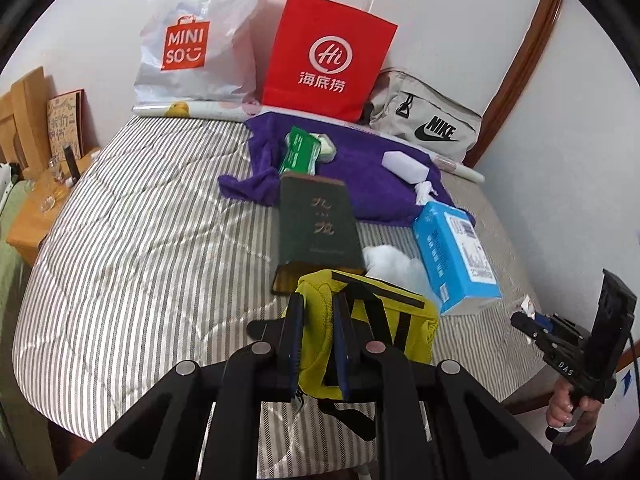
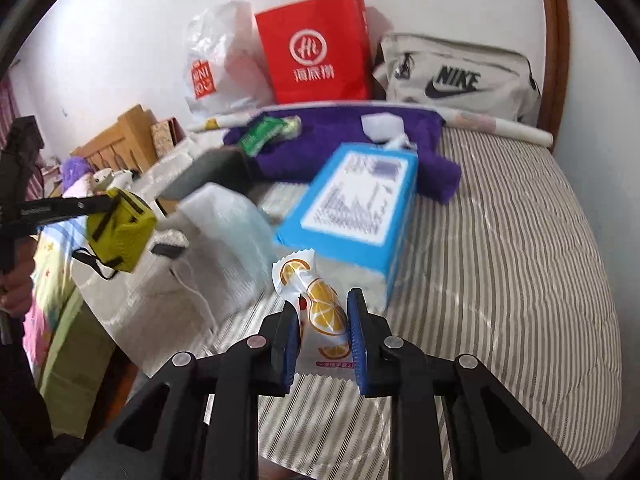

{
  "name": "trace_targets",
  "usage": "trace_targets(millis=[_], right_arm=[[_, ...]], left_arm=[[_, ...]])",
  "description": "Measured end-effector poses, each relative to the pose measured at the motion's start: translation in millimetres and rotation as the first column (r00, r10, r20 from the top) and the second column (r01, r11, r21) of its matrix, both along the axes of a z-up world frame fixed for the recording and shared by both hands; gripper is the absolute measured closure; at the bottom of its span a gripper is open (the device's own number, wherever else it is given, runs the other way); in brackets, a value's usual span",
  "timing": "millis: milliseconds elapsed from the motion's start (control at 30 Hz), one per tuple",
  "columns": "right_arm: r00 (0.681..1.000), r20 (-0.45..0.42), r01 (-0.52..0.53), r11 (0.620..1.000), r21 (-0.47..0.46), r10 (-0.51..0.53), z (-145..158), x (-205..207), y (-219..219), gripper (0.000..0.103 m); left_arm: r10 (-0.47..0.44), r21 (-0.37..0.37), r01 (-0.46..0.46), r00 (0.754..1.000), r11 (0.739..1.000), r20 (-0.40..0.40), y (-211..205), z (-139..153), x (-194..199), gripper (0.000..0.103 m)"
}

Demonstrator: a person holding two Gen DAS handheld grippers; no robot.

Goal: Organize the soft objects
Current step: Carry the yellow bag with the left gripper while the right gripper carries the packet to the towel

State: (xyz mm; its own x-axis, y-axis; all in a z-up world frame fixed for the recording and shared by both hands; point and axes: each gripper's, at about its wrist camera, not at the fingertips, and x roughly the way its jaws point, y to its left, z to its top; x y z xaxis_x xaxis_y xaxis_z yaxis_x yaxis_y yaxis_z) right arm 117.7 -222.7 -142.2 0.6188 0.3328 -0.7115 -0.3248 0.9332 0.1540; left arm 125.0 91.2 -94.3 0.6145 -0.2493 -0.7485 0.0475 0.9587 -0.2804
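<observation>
Two grippers: both above a striped bed cover [image 1: 132, 216], each with something between its pads.
Left gripper [image 1: 316, 344]: closed tight on a yellow mesh pouch [image 1: 368, 320] with black trim; the pouch is pinched at one end and hangs clear of the cover, a black strap dangling below it.
Right gripper [image 2: 323, 336]: jaws nearly together, clamped on a white sachet [image 2: 320, 312] printed with orange slices; the sachet stands upright between the blue pads, its crimped top sticking out past the fingertips.
Right-hand grip: a person's hand [image 1: 568, 404] wraps the handle at the lower right of the left view.
Blue tissue box [image 2: 352, 208]: lies tilted on the cover just behind the sachet.
Face mask [image 2: 228, 224]: pale, crumpled, beside the box, ear loops trailing.
Dark green book [image 1: 316, 224]: flat on the cover, just beyond the pouch.
Purple towel [image 1: 360, 168]: spread at the far side, carrying a green packet [image 1: 300, 152] and a white block [image 1: 408, 164].
Against the wall: a white plastic bag [image 1: 200, 40], a red paper bag [image 1: 328, 56] and a grey waist bag [image 1: 428, 124], side by side.
</observation>
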Motion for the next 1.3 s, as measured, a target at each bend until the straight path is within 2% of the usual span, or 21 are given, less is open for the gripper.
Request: trace_targets(millis=[300, 600, 1300], right_arm=[[0.998, 0.064, -0.002, 1.0, 0.003, 0.002, 41, 29, 1, 0.08], [0.994, 0.108, -0.022, 1.0, -0.006, 0.023, 69, 80, 14, 0.08], [0.996, 0.084, -0.017, 1.0, -0.023, 0.018, 66, 193, 33, 0.08]], left_arm=[[-0.003, -0.007, 0.003, 1.0, 1.0, -0.009, -4, 16, 30, 0.089], [-0.004, -0.023, 0.004, 1.0, 1.0, 0.002, -5, 31, 74, 0.089], [-0.033, -0.116, 0.026, 0.998, 0.993, -0.061, -13, 16, 188, 0.089]])
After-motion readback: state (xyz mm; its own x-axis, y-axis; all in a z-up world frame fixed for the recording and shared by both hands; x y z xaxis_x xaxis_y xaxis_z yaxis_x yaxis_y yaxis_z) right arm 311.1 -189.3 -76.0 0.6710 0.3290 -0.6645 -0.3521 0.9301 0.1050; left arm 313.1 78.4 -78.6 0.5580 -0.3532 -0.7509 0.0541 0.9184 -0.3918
